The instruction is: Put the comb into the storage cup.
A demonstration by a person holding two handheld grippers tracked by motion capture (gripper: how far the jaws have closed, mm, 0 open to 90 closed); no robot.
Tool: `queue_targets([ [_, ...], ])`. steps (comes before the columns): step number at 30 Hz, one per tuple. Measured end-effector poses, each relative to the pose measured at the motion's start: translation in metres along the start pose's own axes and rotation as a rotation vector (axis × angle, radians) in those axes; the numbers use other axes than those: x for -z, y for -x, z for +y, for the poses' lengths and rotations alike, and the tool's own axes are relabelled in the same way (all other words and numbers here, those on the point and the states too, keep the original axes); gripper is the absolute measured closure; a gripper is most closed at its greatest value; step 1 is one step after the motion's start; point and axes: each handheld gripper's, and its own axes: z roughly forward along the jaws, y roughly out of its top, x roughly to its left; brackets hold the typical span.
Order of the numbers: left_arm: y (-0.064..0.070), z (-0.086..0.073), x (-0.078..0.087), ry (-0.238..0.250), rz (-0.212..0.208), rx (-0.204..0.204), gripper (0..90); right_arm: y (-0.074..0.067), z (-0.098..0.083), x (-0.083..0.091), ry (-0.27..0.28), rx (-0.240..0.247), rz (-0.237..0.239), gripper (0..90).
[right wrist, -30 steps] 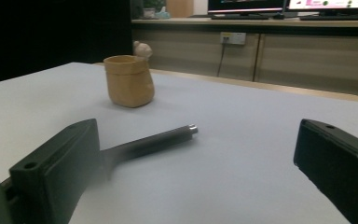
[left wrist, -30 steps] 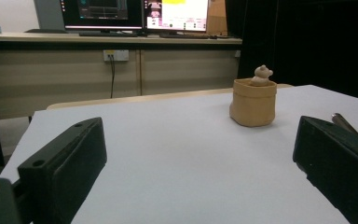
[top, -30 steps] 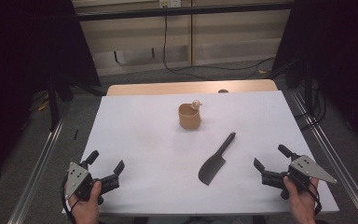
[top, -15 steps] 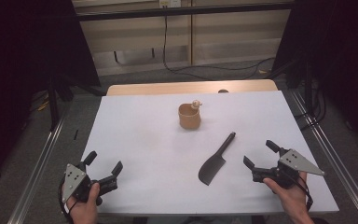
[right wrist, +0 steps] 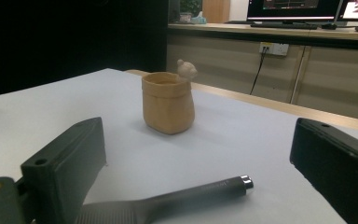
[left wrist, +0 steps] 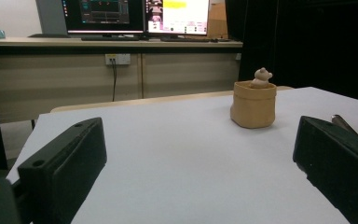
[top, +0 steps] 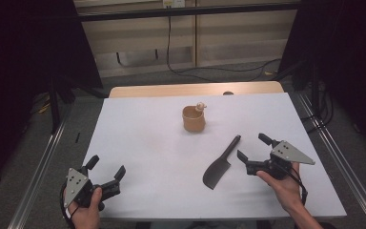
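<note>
Your right gripper sits jaws wide apart just at 3 o'clock of the dark knife, likely lining up on its handle; your left gripper idles spread and empty at 7 o'clock. White table, tan cup at 12, monitors and dark curtains behind

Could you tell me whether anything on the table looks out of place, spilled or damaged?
Nothing stands out. The tan cup stands upright with its small bear figure at the rim, and the dark cleaver lies flat on the white table. Nothing has spilled. The right gripper is open beside the cleaver without touching it.
</note>
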Motion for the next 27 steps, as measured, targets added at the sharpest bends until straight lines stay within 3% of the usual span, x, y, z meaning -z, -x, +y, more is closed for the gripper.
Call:
queue_targets([
  [12, 0.001, -0.001, -0.003, -0.010, -0.014, -0.003, 2.8, 0.007, 0.002, -0.030, -0.058, 0.005, 0.010, 7.9],
  [16, 0.001, -0.001, -0.003, -0.010, -0.016, -0.002, 2.8, 0.010, 0.002, -0.036, -0.056, 0.001, -0.013, 8.3],
  [22, 0.002, -0.001, -0.004, -0.010, -0.024, 0.003, 2.9, 0.012, 0.005, -0.047, -0.068, 0.007, 0.009, 13.8],
  [27, 0.001, -0.001, -0.004, -0.010, -0.033, -0.008, 2.8, 0.013, 0.012, -0.060, -0.065, 0.006, 0.044, 25.0],
])
